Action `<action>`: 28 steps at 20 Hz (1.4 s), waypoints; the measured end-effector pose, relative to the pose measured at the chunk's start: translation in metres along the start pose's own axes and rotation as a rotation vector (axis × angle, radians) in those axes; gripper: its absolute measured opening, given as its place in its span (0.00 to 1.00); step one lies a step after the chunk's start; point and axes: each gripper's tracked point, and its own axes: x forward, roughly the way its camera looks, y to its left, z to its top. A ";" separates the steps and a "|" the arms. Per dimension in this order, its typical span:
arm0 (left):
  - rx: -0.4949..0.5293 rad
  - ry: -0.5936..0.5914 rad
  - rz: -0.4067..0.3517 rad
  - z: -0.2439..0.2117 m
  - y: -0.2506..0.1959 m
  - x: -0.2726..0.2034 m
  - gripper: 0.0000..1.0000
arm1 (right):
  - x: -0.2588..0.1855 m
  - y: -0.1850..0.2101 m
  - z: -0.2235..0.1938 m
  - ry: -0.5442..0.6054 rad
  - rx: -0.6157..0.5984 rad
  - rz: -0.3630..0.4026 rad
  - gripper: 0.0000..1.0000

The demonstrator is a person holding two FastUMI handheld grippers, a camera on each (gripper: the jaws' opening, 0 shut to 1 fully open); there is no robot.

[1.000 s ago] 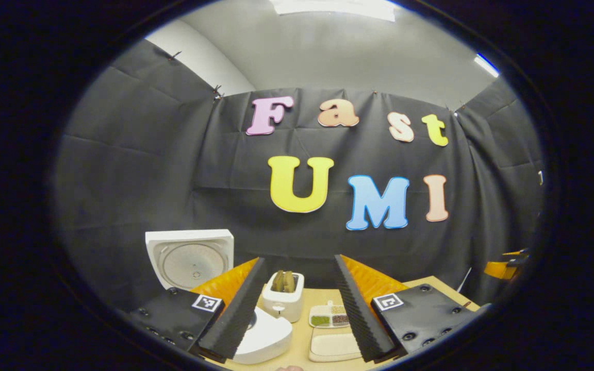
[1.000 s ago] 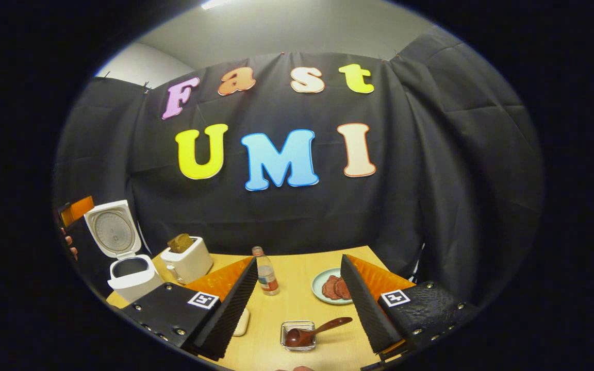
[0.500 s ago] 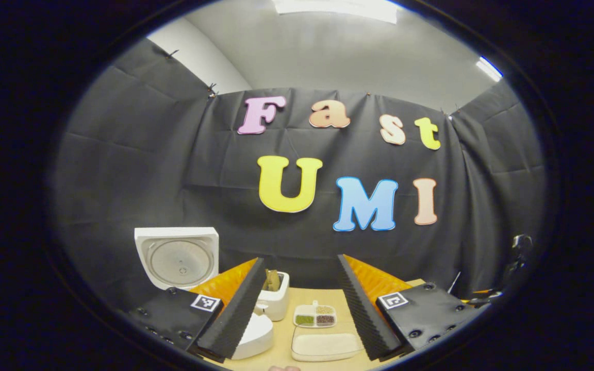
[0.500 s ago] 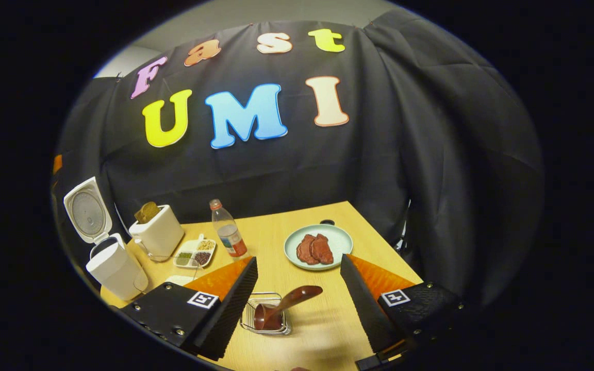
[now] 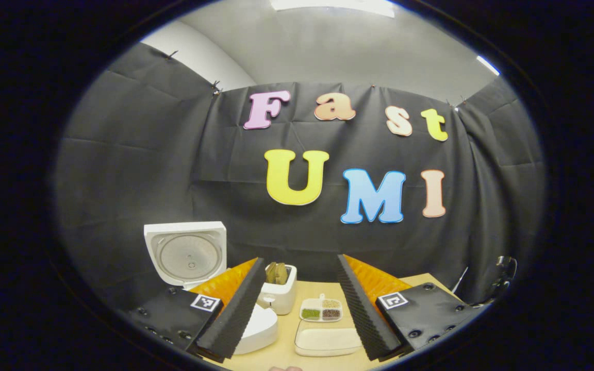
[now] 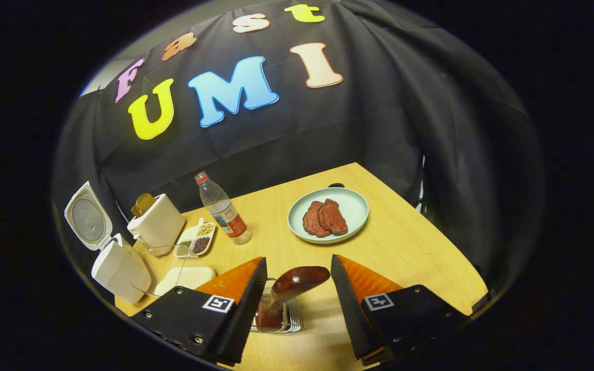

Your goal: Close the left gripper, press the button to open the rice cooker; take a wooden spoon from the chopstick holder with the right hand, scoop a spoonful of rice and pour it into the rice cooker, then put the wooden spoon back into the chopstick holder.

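Observation:
The white rice cooker point(image 5: 257, 330) stands with its lid point(image 5: 186, 252) raised, just left of my left gripper point(image 5: 299, 309), which is open and holds nothing. In the right gripper view the rice cooker point(image 6: 119, 268) sits at the table's far left. A dark wooden spoon point(image 6: 297, 278) leans in a small wire chopstick holder point(image 6: 289, 320). My right gripper point(image 6: 297, 263) is open, its fingers on either side of the spoon's handle and apart from it. A white tray of rice point(image 5: 328, 341) lies near the cooker, and it appears again as the rice tray point(image 6: 183, 278).
A white toaster point(image 6: 159, 224) with bread, a divided dish of grains point(image 6: 198, 239) and a plastic bottle point(image 6: 222, 208) stand behind the rice tray. A pale green plate point(image 6: 353, 198) with slices of meat lies mid-table. The wooden table point(image 6: 410, 247) ends at right.
My right gripper has come down and forward over the chopstick holder, so the spoon's handle now stands between its fingers. The left gripper has barely shifted and stays open.

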 end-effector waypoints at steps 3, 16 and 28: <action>0.020 0.002 0.005 0.000 -0.007 -0.001 0.95 | 0.010 0.003 -0.001 0.007 -0.001 0.043 0.55; 0.009 -0.053 -0.174 0.008 0.000 0.015 0.95 | -0.024 0.048 0.044 -0.099 0.136 0.059 0.10; 0.005 -0.060 -0.229 0.006 0.072 0.000 0.95 | -0.044 0.225 0.088 -0.208 -0.002 0.244 0.10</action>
